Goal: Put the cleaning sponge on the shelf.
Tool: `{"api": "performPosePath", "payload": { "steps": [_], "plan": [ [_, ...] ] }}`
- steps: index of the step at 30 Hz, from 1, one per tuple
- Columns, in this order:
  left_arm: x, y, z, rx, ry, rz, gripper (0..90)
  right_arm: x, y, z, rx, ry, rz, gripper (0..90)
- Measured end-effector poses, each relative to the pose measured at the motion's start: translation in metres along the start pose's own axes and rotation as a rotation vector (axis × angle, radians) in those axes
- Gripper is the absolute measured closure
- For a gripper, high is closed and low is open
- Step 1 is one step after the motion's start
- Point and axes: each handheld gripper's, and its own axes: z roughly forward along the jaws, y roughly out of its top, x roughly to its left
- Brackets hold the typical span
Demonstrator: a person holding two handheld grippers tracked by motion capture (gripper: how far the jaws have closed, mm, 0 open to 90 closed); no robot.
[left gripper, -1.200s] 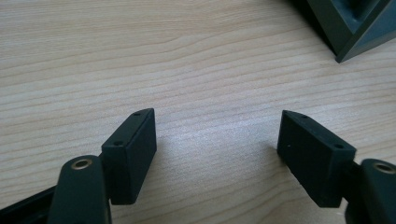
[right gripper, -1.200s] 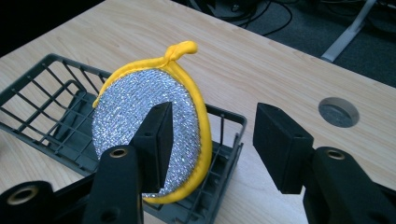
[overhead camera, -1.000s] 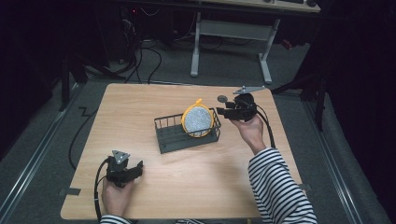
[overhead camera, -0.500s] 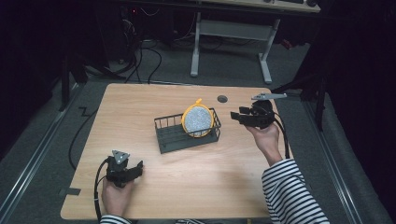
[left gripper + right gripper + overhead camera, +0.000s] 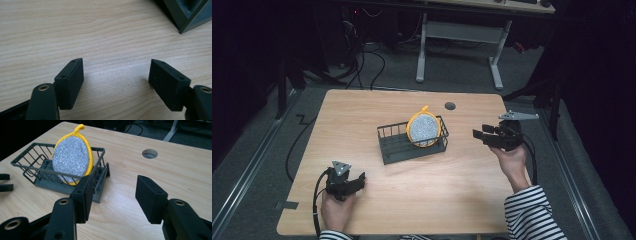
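A round silver scrubbing pad with a yellow rim and loop stands on edge in the right end of a dark wire basket at the table's middle. My right gripper hovers to the right of the basket, jaws open and empty, pointing left at it. Low on the table near the front left corner, my left gripper rests open with bare wood between its jaws. A corner of the basket's base shows at the top right of the left gripper view.
The wooden table has a round cable hole behind the basket. A cable trails from the left gripper over the front edge. A desk frame and cables stand on the floor beyond the table.
The right hand has drawn its gripper away from the basket's right end, moving rightward and toward the front. The left hand has stayed put.
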Motion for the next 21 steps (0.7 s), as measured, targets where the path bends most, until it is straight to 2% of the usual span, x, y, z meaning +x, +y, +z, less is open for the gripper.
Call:
{"api": "performPosePath", "payload": {
  "steps": [9,12,21],
  "plan": [
    [0.0,0.0,0.0,0.0,0.0,0.001,28.9,-0.005,-0.026,-0.014,-0.011,-0.019,0.03,48.6],
    [0.0,0.0,0.0,0.0,0.0,0.001,28.9,-0.007,-0.036,-0.016,-0.006,-0.034,0.031,48.7],
    [0.0,0.0,0.0,0.003,0.001,0.006,28.9,-0.015,-0.069,-0.017,0.003,-0.051,0.083,48.2]
  ]
}}
